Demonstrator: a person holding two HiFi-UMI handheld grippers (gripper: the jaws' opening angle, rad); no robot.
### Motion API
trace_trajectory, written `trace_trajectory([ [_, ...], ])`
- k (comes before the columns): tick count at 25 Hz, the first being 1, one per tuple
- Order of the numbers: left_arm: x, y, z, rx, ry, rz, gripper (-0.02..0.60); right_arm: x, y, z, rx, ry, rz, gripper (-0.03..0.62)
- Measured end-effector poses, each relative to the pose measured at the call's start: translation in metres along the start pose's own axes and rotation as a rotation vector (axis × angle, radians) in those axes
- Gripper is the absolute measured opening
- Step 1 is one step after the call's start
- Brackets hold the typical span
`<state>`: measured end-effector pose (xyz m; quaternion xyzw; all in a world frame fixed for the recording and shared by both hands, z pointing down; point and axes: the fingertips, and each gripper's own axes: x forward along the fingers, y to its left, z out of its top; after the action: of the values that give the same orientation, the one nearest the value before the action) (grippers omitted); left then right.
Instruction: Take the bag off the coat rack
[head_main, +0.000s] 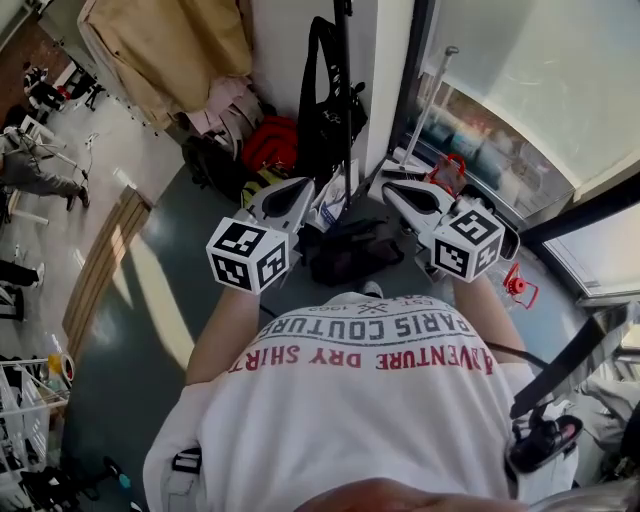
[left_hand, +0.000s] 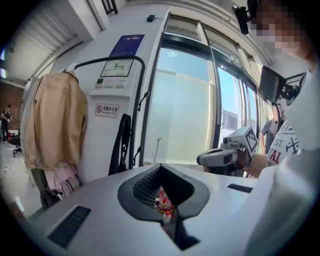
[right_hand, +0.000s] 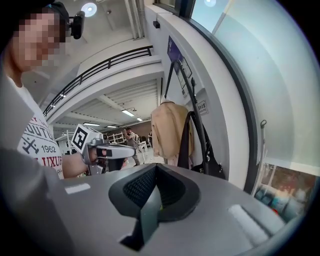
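Note:
The black bag (head_main: 327, 110) hangs by its long straps from the black coat rack (head_main: 345, 60) against the white pillar. It also shows in the left gripper view as the bag (left_hand: 121, 146) under the rack's arched tube (left_hand: 111, 60), and in the right gripper view as the bag (right_hand: 202, 152). My left gripper (head_main: 291, 194) and right gripper (head_main: 399, 192) are held side by side in front of it, short of it and not touching it. Both point at the rack. The left gripper (left_hand: 167, 216) is shut and empty. The right gripper (right_hand: 151, 202) also looks shut, with nothing held.
A beige jacket (head_main: 170, 45) hangs left of the bag on the same rack, with pink garments (head_main: 228, 108) below it. On the floor lie a red bag (head_main: 271, 141) and a dark bag (head_main: 357, 250). A glass wall (head_main: 520, 90) runs along the right.

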<state>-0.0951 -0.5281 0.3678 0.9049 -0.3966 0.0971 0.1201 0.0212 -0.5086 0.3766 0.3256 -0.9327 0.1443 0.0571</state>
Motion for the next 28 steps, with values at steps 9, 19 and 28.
trace_trajectory([
  [9,0.073,0.066,0.081,0.007,-0.123,0.062,0.063,0.025,-0.065,0.011,0.008,0.026,0.023,0.002],
  [19,0.161,0.144,0.106,0.047,-0.070,0.173,0.257,0.036,-0.115,0.005,0.047,0.062,0.017,0.002],
  [28,0.213,0.174,0.083,0.060,0.022,0.179,0.276,0.032,-0.148,-0.012,0.089,0.088,-0.019,0.002],
])
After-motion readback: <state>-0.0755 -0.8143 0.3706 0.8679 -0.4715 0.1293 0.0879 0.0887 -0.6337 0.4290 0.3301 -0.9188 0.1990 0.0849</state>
